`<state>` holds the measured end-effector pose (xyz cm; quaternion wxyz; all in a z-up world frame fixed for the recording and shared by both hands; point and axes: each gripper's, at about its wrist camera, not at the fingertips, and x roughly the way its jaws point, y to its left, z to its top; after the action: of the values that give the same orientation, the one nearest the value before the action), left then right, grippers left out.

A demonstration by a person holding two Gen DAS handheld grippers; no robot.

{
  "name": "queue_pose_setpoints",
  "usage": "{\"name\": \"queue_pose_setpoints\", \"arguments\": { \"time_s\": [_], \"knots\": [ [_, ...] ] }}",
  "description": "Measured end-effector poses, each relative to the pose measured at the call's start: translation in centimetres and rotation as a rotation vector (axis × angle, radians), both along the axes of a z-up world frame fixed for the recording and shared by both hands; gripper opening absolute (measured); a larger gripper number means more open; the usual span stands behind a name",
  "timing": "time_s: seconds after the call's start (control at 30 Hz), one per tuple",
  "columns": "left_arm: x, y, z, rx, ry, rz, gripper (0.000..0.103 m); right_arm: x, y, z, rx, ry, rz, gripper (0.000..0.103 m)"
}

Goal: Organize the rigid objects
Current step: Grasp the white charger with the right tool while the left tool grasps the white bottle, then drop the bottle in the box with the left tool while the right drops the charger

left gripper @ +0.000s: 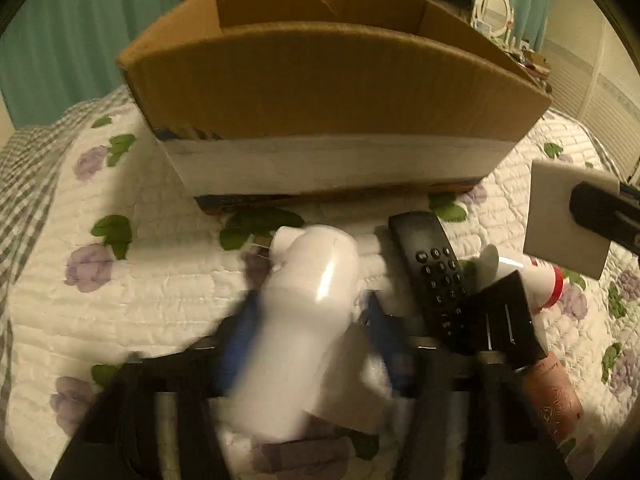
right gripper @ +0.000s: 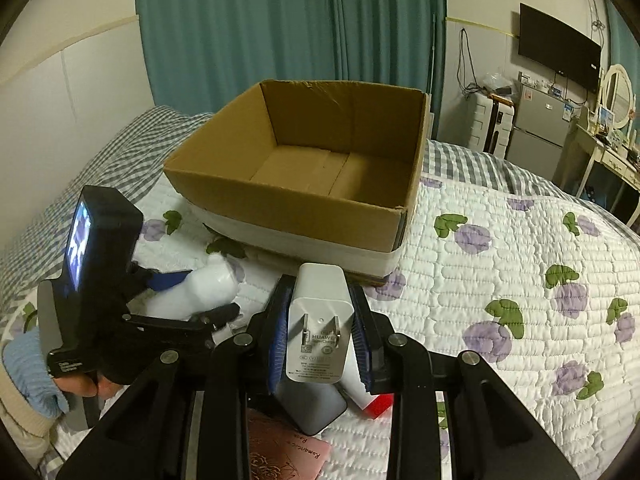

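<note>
An open, empty cardboard box [left gripper: 320, 92] [right gripper: 304, 184] stands on the floral quilt ahead of both grippers. My left gripper [left gripper: 308, 320] is shut on a white plastic bottle [left gripper: 308, 320], blurred, held just above the quilt short of the box; it also shows in the right wrist view [right gripper: 200, 292]. My right gripper [right gripper: 320, 320] is shut on a white Huawei charger plug [right gripper: 318, 336], prongs facing the camera, held in front of the box's near corner. The charger also shows at the right in the left wrist view [left gripper: 560, 220].
On the quilt to the right of the left gripper lie a black remote [left gripper: 436, 276], a black box-like item [left gripper: 508, 320], a white tube with a red cap [left gripper: 544, 280] and a pink cylinder [left gripper: 552, 396]. A dresser and fridge [right gripper: 536, 128] stand beyond the bed.
</note>
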<state>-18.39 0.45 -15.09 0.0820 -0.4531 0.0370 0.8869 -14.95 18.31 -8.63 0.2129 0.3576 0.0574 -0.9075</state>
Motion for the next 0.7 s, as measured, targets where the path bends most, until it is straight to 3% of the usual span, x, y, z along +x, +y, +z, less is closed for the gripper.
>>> {"name": "queue_pose_setpoints", "arguments": {
  "time_s": [0.2, 0.37, 0.53, 0.7],
  "knots": [
    [2.3, 0.2, 2.3, -0.01, 0.044, -0.005, 0.045, 1.3, -0.1, 1.8, 0.006, 0.034, -0.016, 0.029],
    [5.0, 0.1, 8.9, -0.001, 0.184, -0.015, 0.045, 2.2, 0.0, 4.7, 0.0, 0.09, -0.024, 0.028],
    [3.9, 0.1, 15.0, 0.018, 0.271, -0.01, 0.045, 1.5, 0.4, 8.1, -0.017, 0.148, -0.023, 0.028],
    [-0.6, 0.8, 16.8, -0.031, 0.308, 0.009, 0.045, -0.9, 1.0, 10.2, -0.046, 0.19, -0.028, 0.028]
  ]
}}
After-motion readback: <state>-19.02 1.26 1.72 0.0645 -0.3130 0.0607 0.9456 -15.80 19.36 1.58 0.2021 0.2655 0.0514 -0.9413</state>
